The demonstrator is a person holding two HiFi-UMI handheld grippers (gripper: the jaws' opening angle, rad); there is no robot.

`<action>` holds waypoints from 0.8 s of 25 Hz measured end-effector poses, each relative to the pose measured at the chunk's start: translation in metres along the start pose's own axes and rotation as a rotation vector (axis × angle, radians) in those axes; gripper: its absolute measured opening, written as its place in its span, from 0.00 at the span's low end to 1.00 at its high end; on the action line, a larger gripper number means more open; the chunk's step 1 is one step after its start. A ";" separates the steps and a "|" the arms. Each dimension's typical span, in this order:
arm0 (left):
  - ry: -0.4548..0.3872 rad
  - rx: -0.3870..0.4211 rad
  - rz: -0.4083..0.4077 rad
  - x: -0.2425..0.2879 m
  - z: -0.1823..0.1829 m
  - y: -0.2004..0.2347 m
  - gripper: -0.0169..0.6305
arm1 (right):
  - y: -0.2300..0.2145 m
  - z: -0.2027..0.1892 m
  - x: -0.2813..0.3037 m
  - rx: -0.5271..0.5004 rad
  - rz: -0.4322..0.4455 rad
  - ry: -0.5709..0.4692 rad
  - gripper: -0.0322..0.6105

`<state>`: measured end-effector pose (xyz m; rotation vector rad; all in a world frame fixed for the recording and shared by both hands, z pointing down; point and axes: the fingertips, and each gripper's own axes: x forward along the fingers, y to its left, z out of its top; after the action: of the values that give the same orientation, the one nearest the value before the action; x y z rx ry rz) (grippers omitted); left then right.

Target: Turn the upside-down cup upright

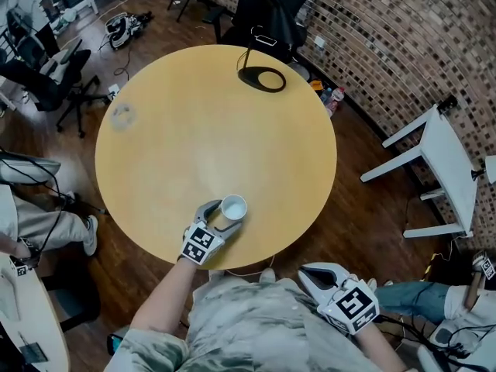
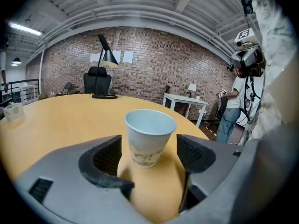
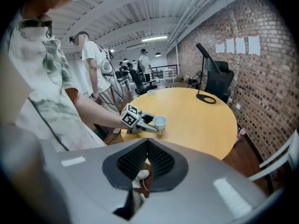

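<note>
Paper cup (image 2: 149,134) upright on desk (image 2: 56,120) btwn wide-open left tool (image 2: 149,148) jaws, pads clear; right tool (image 3: 147,160) closed, empty; cup prob. light, crushable, so grip mid-wall w/ min. force.

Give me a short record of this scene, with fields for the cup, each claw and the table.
cup: upright, mouth up, standing on the table near the person's edge
left claw: open, one jaw on each side of the cup, pads clear of it
right claw: shut, empty, held off the table by the person's body
table: round, yellow; black lamp base at the far side
task state: cup already upright
</note>
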<state>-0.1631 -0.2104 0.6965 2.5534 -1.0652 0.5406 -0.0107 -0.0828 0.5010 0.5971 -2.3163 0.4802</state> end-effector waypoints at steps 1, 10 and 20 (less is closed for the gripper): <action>0.018 -0.005 0.014 -0.005 -0.005 -0.003 0.59 | 0.000 -0.002 -0.003 0.002 0.009 -0.005 0.05; 0.140 -0.233 0.326 -0.130 -0.064 -0.042 0.62 | -0.012 -0.035 -0.025 -0.039 0.145 -0.077 0.05; -0.005 -0.493 0.472 -0.247 -0.051 -0.181 0.55 | 0.004 -0.064 -0.032 -0.133 0.270 -0.107 0.05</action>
<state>-0.2035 0.0820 0.6013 1.8846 -1.5864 0.3229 0.0413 -0.0392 0.5223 0.2522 -2.5215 0.4220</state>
